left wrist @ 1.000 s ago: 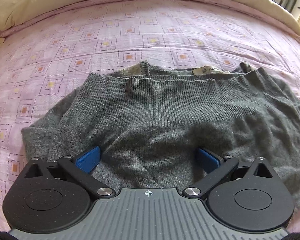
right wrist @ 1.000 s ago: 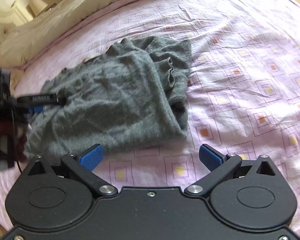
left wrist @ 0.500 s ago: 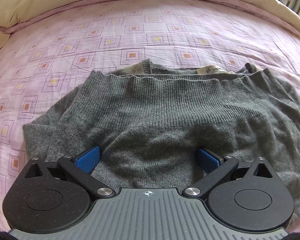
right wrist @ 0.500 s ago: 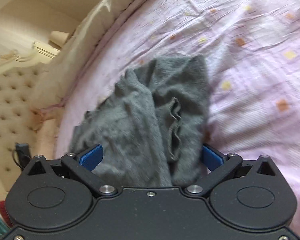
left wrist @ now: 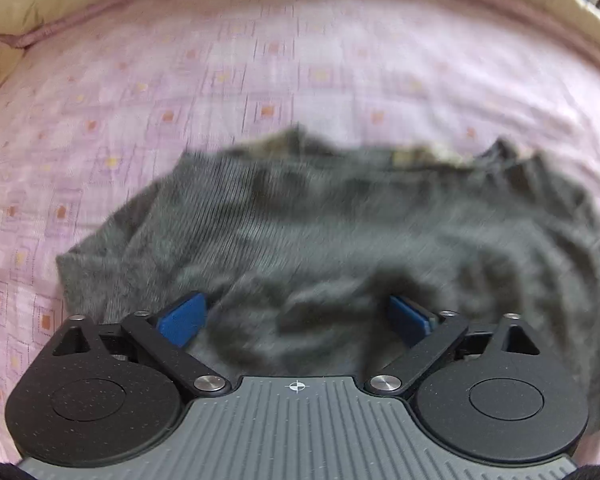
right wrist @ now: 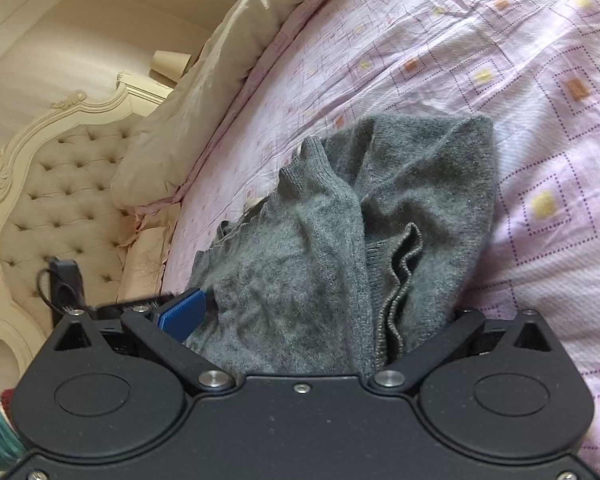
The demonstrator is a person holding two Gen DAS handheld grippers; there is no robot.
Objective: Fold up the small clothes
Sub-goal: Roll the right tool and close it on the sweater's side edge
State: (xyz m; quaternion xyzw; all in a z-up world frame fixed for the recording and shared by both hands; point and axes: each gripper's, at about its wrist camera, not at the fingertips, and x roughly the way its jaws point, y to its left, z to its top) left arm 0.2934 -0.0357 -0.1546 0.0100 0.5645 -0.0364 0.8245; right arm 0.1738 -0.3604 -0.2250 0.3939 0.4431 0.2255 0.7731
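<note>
A bed covered by a pink sheet printed with small squares (right wrist: 540, 92) fills both views, with a cream tufted headboard (right wrist: 60, 188) at nine o'clock in the right wrist view. A grey knitted wool sweater (right wrist: 380, 200) lies crumpled on the sheet. The left tool (left wrist: 300, 316) is spread wide over the sweater's near edge, gripping nothing. The right tool (right wrist: 320, 320) also stands wide, with cloth bunched between its arms; its right pad is buried. The knit looks soft, light and floppy; the ribbed hem at five o'clock seems the firmest place to pinch. The left view is motion-blurred.
</note>
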